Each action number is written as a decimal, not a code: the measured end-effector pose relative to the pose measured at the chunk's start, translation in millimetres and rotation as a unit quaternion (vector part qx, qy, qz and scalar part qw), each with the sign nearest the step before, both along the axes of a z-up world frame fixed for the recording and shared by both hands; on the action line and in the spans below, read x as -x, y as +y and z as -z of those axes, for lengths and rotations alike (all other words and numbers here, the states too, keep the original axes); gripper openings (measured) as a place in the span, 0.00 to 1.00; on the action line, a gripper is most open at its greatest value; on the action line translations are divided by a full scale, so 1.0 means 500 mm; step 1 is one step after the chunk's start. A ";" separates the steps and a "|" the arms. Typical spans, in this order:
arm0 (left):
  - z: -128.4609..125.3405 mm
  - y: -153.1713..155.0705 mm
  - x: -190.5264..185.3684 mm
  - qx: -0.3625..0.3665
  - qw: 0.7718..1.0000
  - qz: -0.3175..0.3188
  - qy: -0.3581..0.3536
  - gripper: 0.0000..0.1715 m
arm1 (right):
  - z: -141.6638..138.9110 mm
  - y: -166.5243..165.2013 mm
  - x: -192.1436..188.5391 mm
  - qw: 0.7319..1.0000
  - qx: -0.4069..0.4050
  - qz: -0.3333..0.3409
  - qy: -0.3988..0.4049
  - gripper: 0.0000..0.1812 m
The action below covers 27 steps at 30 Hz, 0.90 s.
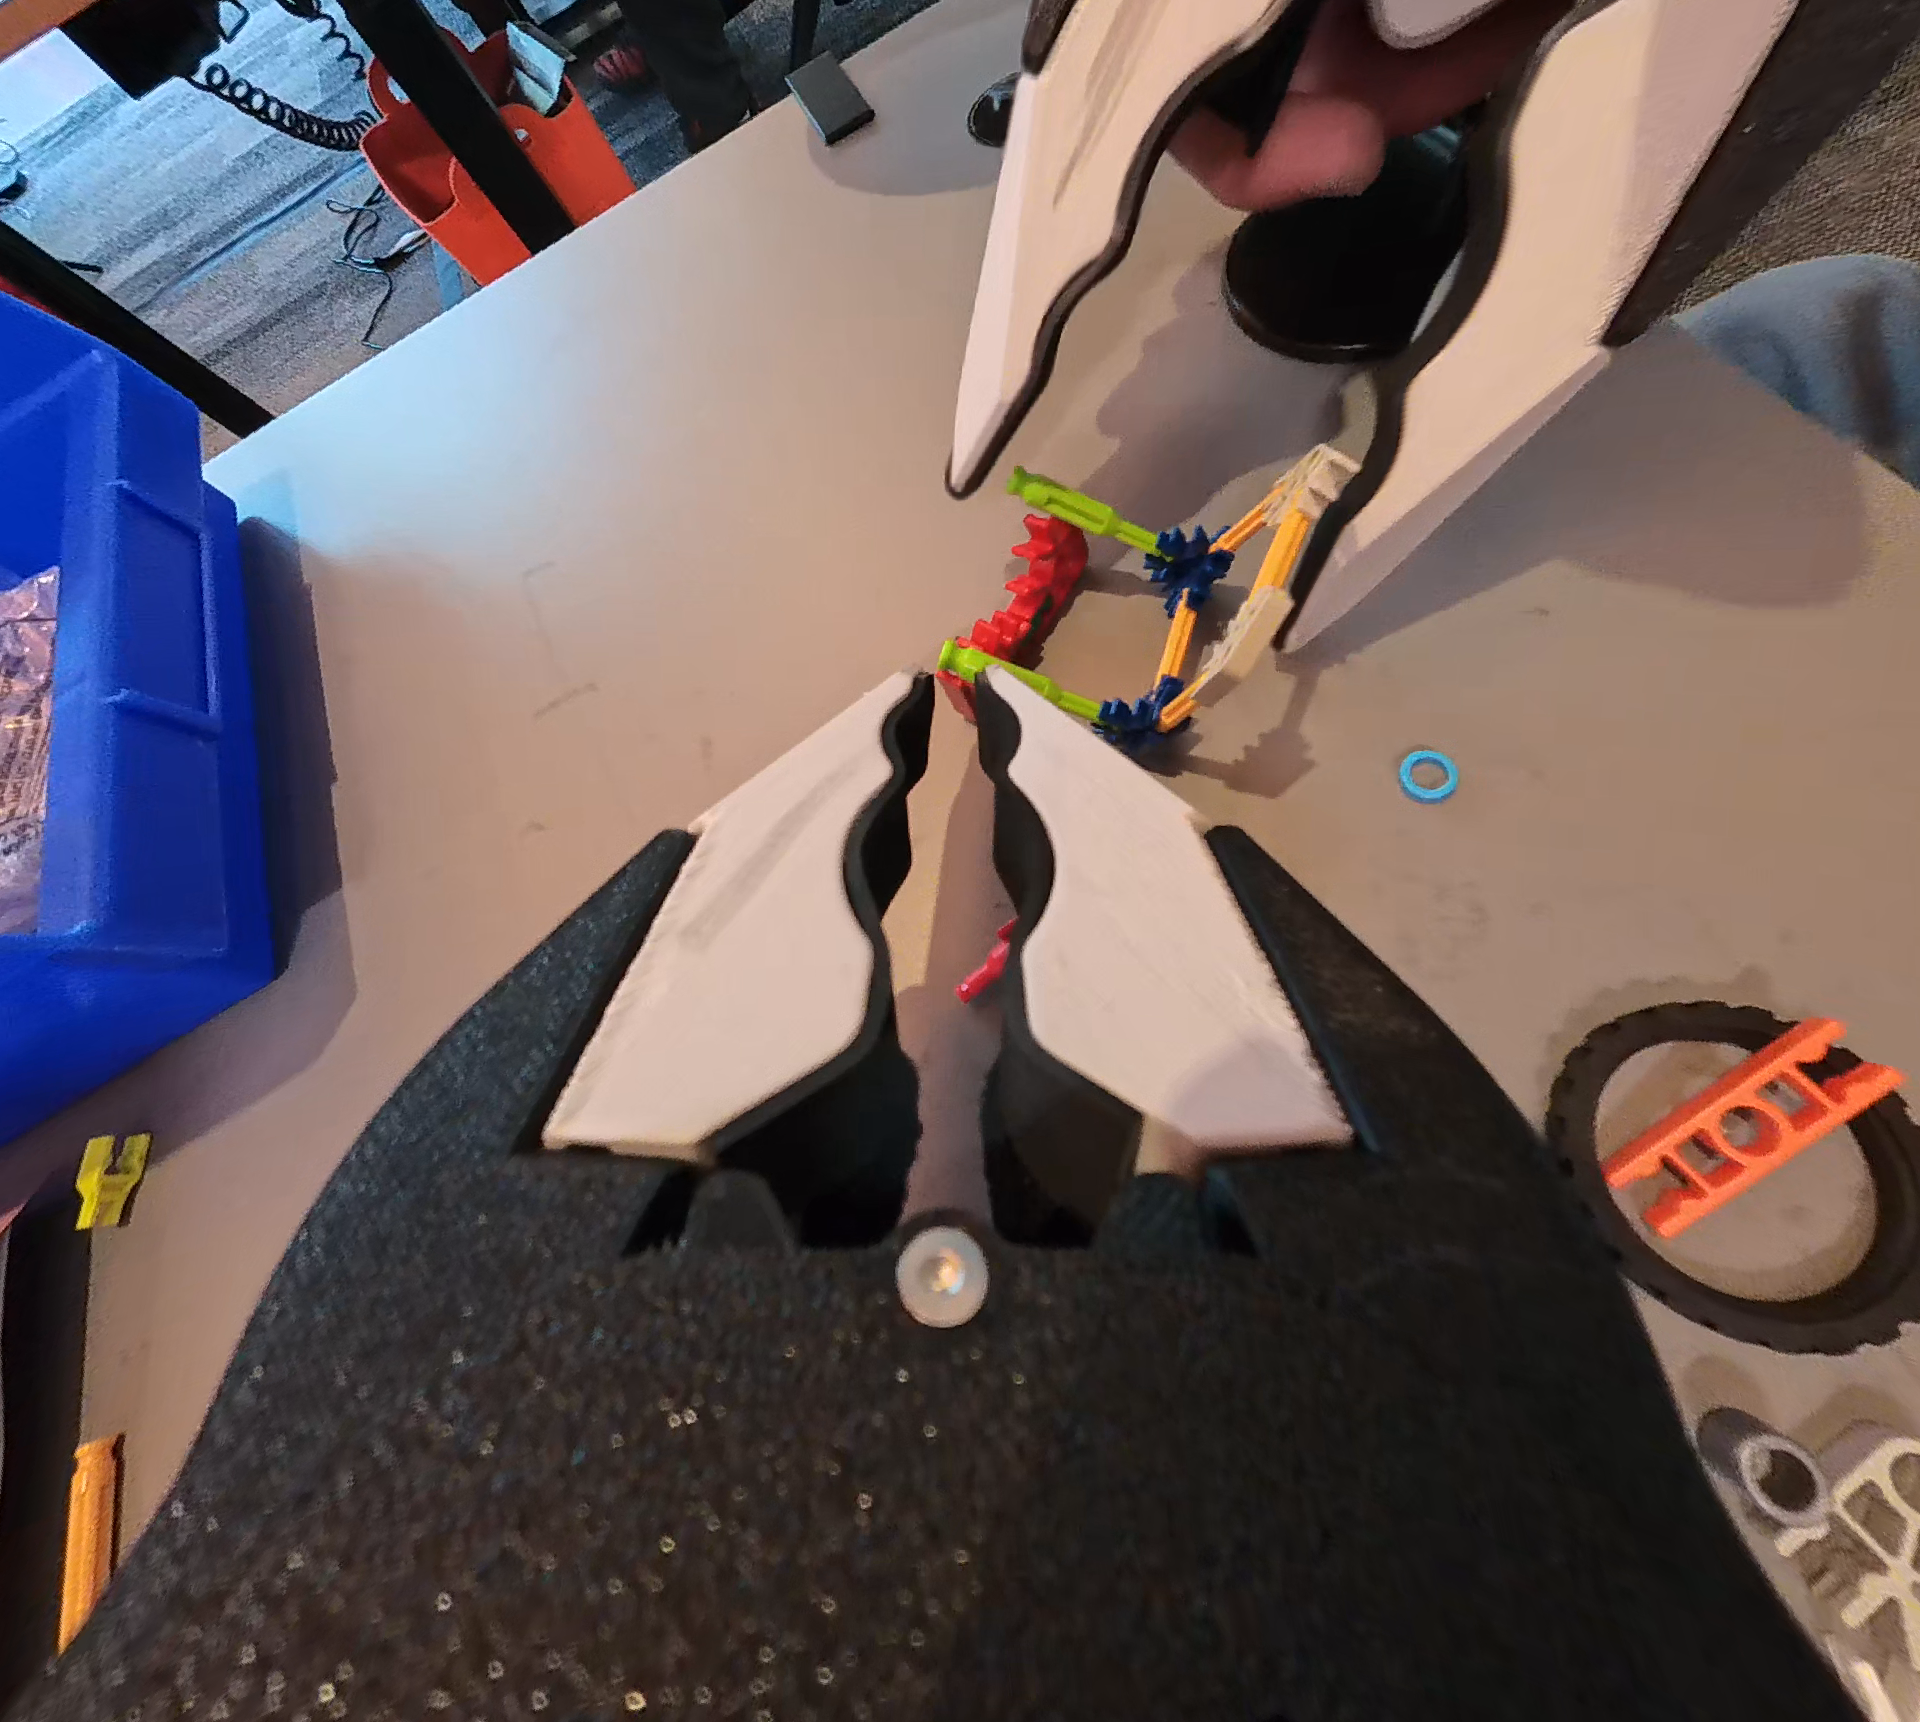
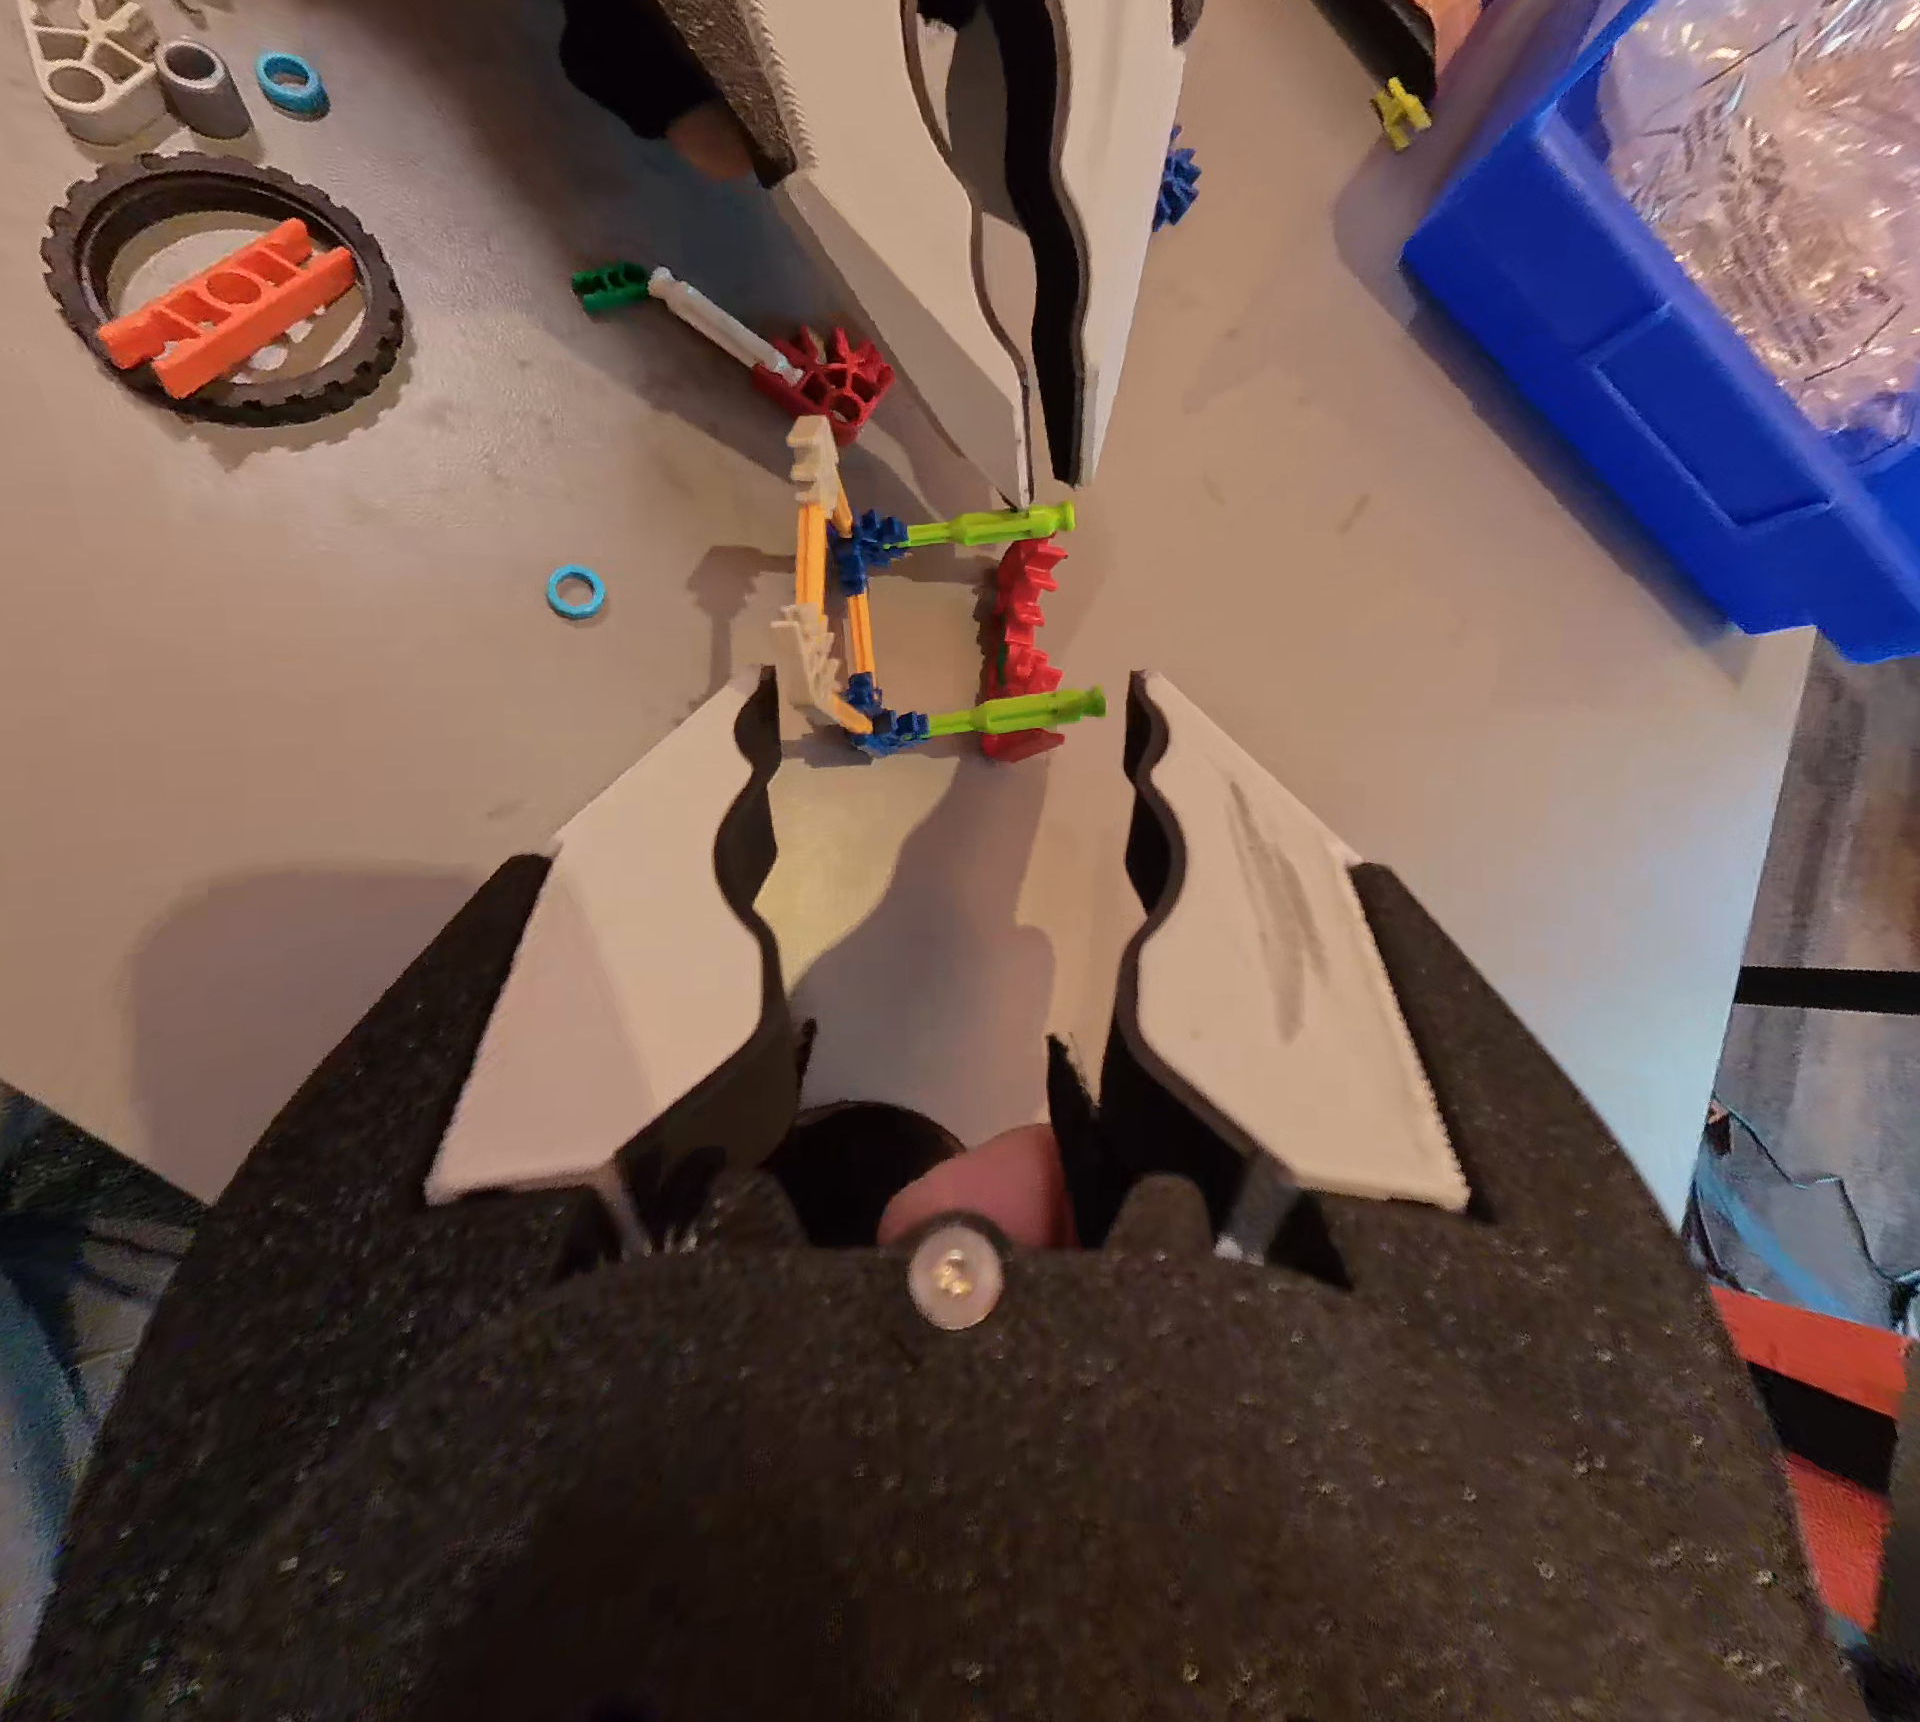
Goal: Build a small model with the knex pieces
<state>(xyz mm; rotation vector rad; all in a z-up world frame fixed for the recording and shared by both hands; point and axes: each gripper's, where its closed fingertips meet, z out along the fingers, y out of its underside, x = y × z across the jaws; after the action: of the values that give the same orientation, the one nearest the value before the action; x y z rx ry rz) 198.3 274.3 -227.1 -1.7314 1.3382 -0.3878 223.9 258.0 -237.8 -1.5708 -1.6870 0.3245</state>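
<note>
Left tongs (image 1: 954,683) pinched on lime rod (image 1: 1003,680), contact partly hidden; right tongs (image 2: 948,685) wide, empty.

blue bin (image 2: 1621,322), orange connector (image 2: 223,311), black tyre (image 2: 62,290)

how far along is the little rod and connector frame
Done: the frame lies joined on the table, with lime rods, blue connectors, orange rods and red gears. In hand: the left gripper is nearly shut at a lime rod end; the right gripper is open, empty. Loose: tyre, blue ring.
</note>
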 end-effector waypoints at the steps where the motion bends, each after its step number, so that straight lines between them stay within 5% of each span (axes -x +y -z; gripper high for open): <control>1: 0.000 0.000 0.000 -0.001 1.000 0.000 0.000 0.03 | 0.002 0.003 0.000 1.000 0.003 0.002 -0.001 0.35; 12: -0.013 -0.002 0.008 0.000 1.000 0.003 -0.010 0.06 | 0.004 0.008 0.002 1.000 0.010 0.016 0.014 0.29; 27: -0.056 -0.082 0.000 0.071 0.989 0.103 -0.081 0.11 | -0.016 -0.008 0.014 0.996 0.069 0.015 0.062 0.28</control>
<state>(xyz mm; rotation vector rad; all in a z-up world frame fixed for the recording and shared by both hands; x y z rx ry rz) 198.4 233.3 -198.9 -1.6419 1.4018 -0.7399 216.9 253.8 -230.1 -1.6390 -1.5722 0.5239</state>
